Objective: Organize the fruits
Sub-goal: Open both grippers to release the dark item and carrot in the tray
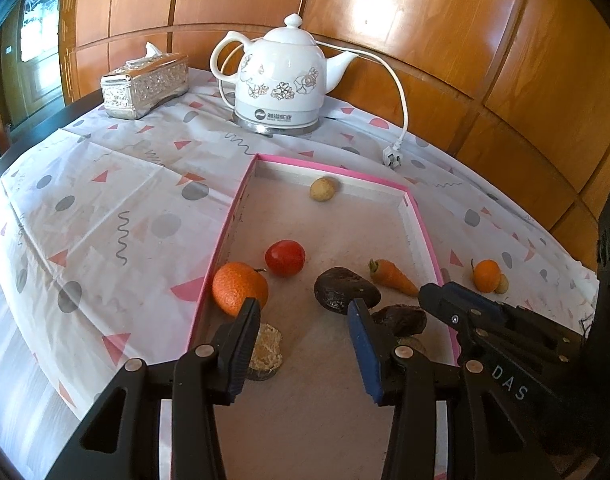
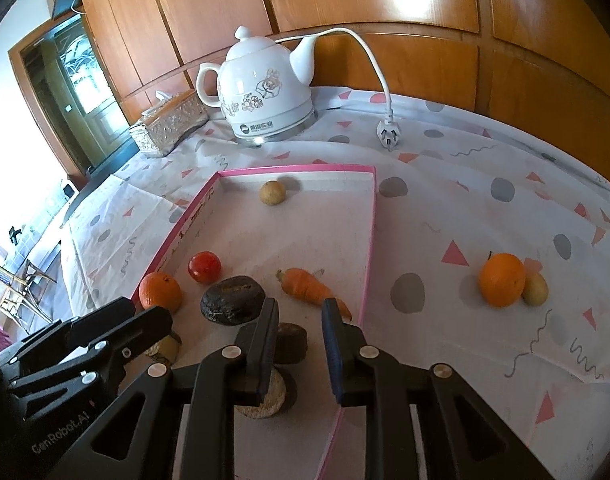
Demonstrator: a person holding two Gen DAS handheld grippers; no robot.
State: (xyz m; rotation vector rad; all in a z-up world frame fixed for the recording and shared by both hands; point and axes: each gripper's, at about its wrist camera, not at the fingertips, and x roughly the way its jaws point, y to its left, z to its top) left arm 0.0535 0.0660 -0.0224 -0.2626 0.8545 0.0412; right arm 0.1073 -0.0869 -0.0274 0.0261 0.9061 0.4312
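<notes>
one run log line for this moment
left tool: open, empty | right tool: open, empty | tray: tomato, carrot inside | outside: orange

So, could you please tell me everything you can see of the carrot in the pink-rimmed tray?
The carrot is short, stubby and orange, tapering to a point, with a small greenish stem stub at its blunt end. Its surface looks matte and a little ridged. It lies flat on the floor of the pink-rimmed tray, near the right wall, tip pointing toward the cameras. Nothing appears to touch it but the tray floor. In the right wrist view, the open right gripper has one finger covering the tip; whether it touches is unclear.
</notes>
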